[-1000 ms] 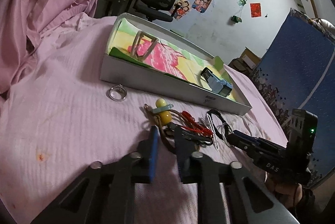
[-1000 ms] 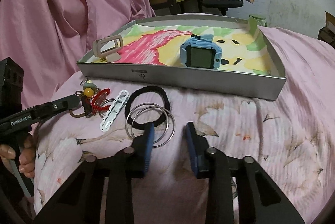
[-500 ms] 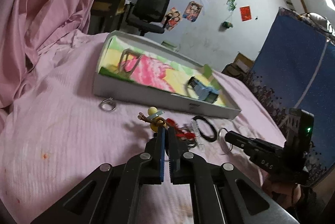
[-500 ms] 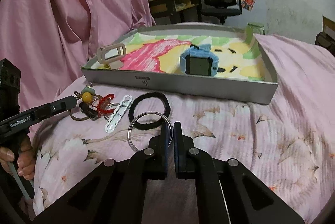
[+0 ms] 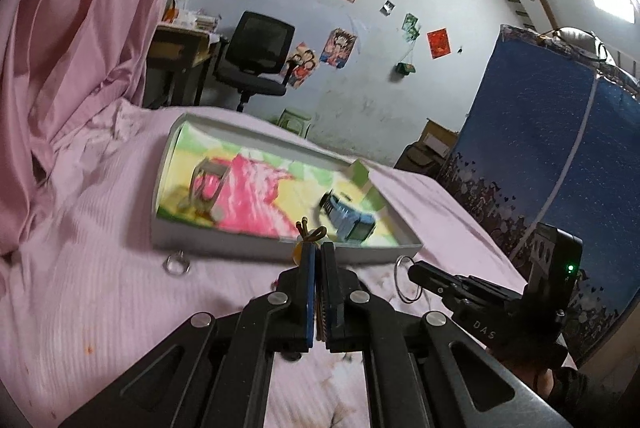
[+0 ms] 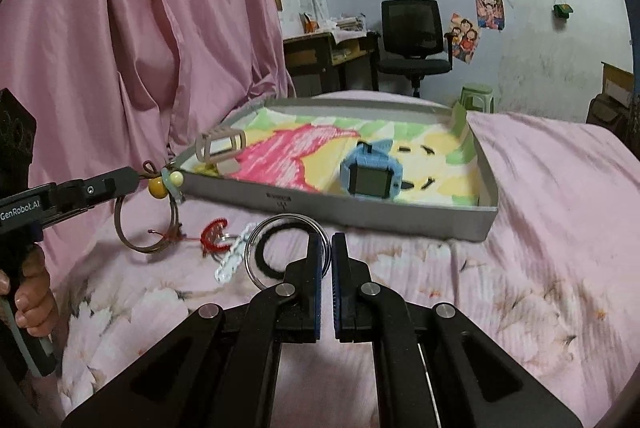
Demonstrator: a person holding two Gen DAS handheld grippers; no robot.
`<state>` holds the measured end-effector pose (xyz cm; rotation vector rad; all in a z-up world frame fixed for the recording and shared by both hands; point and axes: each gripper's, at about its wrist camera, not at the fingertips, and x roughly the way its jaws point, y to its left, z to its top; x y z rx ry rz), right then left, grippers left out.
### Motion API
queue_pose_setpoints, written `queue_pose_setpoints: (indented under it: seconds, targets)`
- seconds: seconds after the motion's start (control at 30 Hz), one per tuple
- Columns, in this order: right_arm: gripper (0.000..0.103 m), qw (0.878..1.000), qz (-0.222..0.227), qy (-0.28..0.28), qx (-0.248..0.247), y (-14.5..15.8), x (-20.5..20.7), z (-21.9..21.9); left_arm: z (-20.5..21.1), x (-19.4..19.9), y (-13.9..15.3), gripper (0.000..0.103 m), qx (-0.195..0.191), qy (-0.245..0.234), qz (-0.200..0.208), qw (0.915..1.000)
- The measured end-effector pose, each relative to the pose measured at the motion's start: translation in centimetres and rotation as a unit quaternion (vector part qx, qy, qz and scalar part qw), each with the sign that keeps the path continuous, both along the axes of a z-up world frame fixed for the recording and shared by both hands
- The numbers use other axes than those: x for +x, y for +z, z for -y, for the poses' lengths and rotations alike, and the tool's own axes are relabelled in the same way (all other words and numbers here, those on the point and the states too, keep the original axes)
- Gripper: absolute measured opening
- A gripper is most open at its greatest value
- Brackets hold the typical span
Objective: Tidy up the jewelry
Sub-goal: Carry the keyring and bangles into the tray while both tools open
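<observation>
The left gripper (image 5: 317, 248) is now squeezed tight on the bead bracelet (image 6: 160, 184). A second ago it was open, low over the pile of jewelry on the bed. Now the bracelet is up in the air, just beside the near left corner of the tray (image 6: 400, 216), and its brown loop hangs down below the yellow bead. The loop looks clear of the bed, but its bottom is close to the red string charm (image 6: 214, 234), and I cannot tell if they touch.

The right gripper (image 6: 327, 244) has closed too. A second ago it was open over the silver bangles (image 6: 280, 252). Now its two fingers (image 6: 316, 268) pinch the thin rings at their near edge, and the rings stand tilted up from the pink bed cover (image 6: 540, 248). The black hair band (image 6: 276, 248) shows through them, and the white clip (image 6: 232, 260) is just beside them.

So both picks look done. I think the next step is to carry the two things over the tray wall and set them down inside. The blue watch (image 6: 370, 176) and the beige clip (image 6: 220, 146) are already in the tray. One small ring (image 5: 177, 264) waits on the bed near the tray's front wall. The hanging loop could snag on the tray wall, so it needs a high lift.
</observation>
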<state>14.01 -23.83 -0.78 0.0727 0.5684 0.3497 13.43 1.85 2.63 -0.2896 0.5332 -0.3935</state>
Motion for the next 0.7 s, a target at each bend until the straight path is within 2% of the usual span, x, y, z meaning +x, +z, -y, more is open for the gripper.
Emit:
queue_pose_setpoints:
  seconds: [0.13,0.37,0.57,0.7]
  targets:
    - [0.004,1.0,0.014,-0.004,0.006,1.0,0.7,-0.2,0.1,0.9,1.1,0.003,-0.013,-0.003,0.015,0.9998]
    - [0.004,0.999,0.029,-0.02,0.006,2.4,4.0,-1.2,0.7,4.4,2.0,0.003,0.023,0.018,0.033,0.999]
    - [0.004,1.0,0.013,-0.027,-0.004,1.7,7.6,-3.1,0.8,7.6,1.0,0.003,0.032,0.029,0.011,0.999]
    - [0.004,0.999,0.009,-0.031,-0.019,1.1,8.6,-4.2,1.0,9.2,0.0,0.003,0.036,0.036,-0.009,0.9987]
